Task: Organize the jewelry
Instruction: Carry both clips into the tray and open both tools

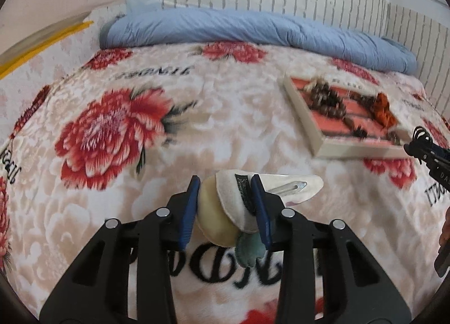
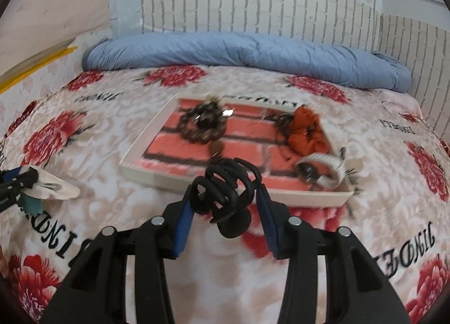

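My left gripper [image 1: 226,183] is shut on a cream felt hair clip [image 1: 233,197] with a metal snap clip [image 1: 292,187] and a teal felt piece, held above the floral blanket. My right gripper [image 2: 226,191] is shut on a black claw hair clip [image 2: 227,191], just in front of the tray's near edge. The white tray [image 2: 146,138] with a red brick-pattern floor holds a brown bead bracelet [image 2: 202,125], an orange scrunchie [image 2: 305,132] and a white band [image 2: 323,169]. The tray [image 1: 298,101] shows at the right in the left wrist view; the right gripper's tip [image 1: 422,141] sits at its near corner.
A floral blanket [image 1: 112,127] covers the bed. A rolled blue quilt [image 2: 247,53] lies along the back against a white brick-pattern wall. A yellow-edged object [image 1: 42,42] sits at the far left. The left gripper with its clip shows at the left edge in the right wrist view [image 2: 17,180].
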Available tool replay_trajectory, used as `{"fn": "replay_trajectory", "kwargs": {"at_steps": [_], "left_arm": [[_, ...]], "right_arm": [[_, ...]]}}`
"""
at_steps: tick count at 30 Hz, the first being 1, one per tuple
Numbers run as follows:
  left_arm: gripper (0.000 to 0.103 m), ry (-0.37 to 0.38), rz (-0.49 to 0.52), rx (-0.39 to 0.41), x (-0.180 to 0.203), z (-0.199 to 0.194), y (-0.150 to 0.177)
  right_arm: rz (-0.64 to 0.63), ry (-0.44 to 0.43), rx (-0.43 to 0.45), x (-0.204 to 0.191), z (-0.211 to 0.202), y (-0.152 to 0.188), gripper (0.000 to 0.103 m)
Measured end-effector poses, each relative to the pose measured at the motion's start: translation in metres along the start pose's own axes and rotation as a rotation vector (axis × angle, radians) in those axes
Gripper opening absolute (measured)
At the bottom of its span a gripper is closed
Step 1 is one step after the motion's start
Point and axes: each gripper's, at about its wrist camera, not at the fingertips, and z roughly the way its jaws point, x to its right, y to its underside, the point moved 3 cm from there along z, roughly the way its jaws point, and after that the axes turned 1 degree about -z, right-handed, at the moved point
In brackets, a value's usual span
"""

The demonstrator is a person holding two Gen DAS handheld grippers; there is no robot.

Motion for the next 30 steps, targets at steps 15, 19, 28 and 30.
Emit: {"fn": "replay_trajectory", "kwargs": {"at_steps": [15,19,28,30], "left_arm": [[0.036,0.087,0.032,0.087,0.134,0.039,-0.099],[0.036,0.107,0.018,0.089,0.159,0.06,-0.109],[0.036,0.086,0.029,0.052,0.182,0.119,-0.093],[0.036,0.074,0.039,0.049,0.183,0.127,-0.093]], "right_arm": [[0.022,0.013,0.014,0.086,0.05,-0.048,0.044],[0.051,-0.007,0.015,0.095,0.069,-0.042,0.044],[0.064,-0.007,0.002,0.1,0.112,-0.034,0.044],[0.059,-0.004,-0.003,0.1,0.119,-0.033,0.044]]}}
